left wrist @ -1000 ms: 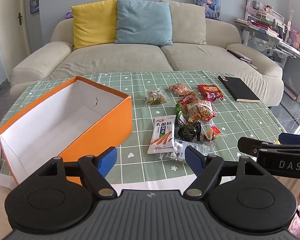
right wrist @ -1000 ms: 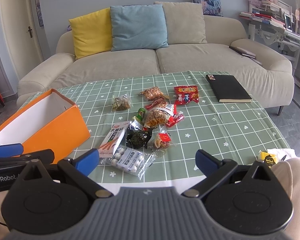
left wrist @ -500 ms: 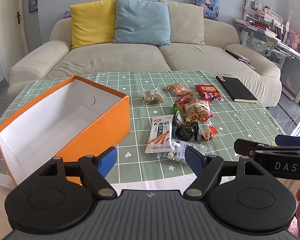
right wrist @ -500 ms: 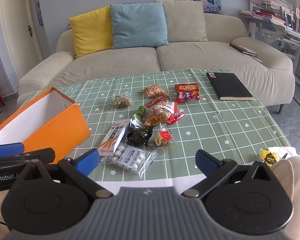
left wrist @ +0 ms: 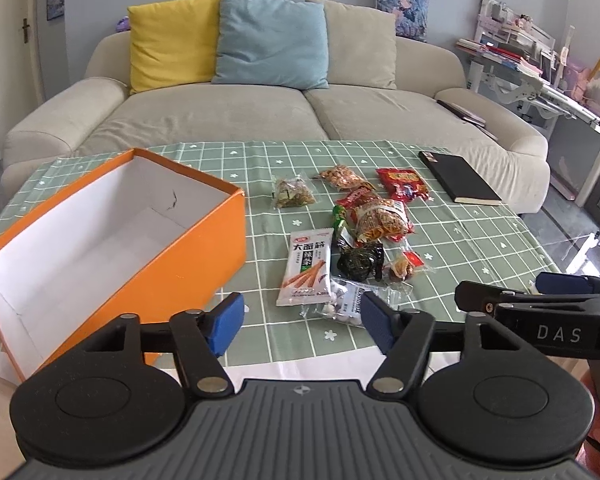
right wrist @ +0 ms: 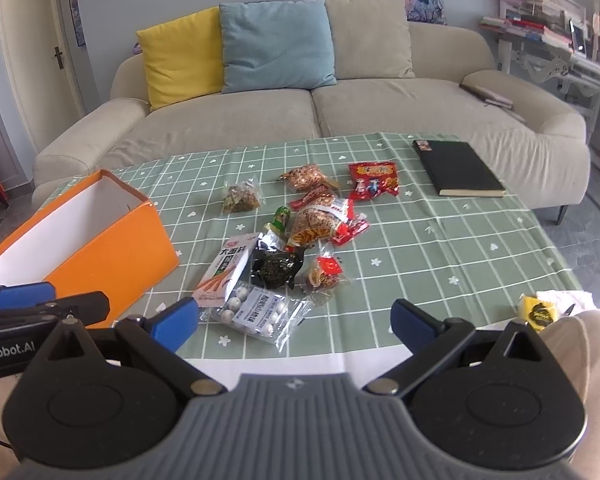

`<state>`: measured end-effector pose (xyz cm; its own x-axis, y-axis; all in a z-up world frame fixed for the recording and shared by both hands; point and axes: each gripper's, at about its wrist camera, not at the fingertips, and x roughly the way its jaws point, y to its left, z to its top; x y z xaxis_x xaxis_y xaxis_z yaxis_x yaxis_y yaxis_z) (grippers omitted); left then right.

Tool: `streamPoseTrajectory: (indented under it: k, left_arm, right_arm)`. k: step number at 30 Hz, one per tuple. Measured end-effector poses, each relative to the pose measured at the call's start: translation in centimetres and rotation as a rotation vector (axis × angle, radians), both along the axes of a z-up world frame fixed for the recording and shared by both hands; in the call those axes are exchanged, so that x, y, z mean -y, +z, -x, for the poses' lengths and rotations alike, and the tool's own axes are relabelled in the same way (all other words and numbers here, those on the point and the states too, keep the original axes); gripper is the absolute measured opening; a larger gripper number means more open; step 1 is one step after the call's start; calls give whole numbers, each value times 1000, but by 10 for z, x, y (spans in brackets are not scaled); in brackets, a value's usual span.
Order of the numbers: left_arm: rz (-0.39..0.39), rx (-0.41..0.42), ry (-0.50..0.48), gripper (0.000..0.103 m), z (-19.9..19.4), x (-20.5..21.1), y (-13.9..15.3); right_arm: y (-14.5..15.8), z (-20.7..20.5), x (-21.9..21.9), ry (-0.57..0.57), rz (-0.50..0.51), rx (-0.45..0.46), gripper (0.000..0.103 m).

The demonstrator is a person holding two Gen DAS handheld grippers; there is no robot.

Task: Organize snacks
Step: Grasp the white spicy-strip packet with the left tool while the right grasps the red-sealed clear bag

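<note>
Several snack packets lie in a cluster mid-table: a white breadstick pack (left wrist: 310,266), a clear pack of white balls (right wrist: 260,312), a dark seaweed pack (right wrist: 278,268), a noodle snack bag (right wrist: 320,220) and a red packet (right wrist: 374,180). An empty open orange box (left wrist: 112,236) stands at the left, also in the right wrist view (right wrist: 84,236). My left gripper (left wrist: 302,324) is open and empty above the near table edge, before the snacks. My right gripper (right wrist: 296,322) is open and empty, just short of the ball pack.
A black notebook (right wrist: 458,168) lies at the table's far right. A yellow item on white tissue (right wrist: 540,308) sits at the near right corner. A beige sofa (left wrist: 260,112) with cushions stands behind the table. A desk (left wrist: 540,80) is at the right.
Both grippers have drifted slightly forward toward the snacks; the view has shifted a little. Nothing was taken hold of, and jaws stay open.
</note>
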<state>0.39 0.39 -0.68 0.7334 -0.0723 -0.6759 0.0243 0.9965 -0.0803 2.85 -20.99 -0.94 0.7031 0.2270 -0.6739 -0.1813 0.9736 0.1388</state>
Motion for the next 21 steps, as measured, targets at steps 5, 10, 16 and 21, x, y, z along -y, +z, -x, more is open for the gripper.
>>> streamPoseTrajectory:
  k: [5, 10, 16, 21]
  left_arm:
    - [21, -1, -42, 48, -5, -1, -6]
    - [46, -15, -68, 48, -16, -4, -16]
    - [37, -13, -95, 50, -33, -5, -33]
    - [36, -32, -107, 51, -52, -6, -44]
  right_arm:
    - [-9, -10, 3, 9, -8, -39, 88]
    - [-22, -25, 4, 33, -2, -71, 74]
    - [-40, -52, 7, 66, -6, -111, 72]
    - [-53, -78, 9, 60, 25, -103, 70]
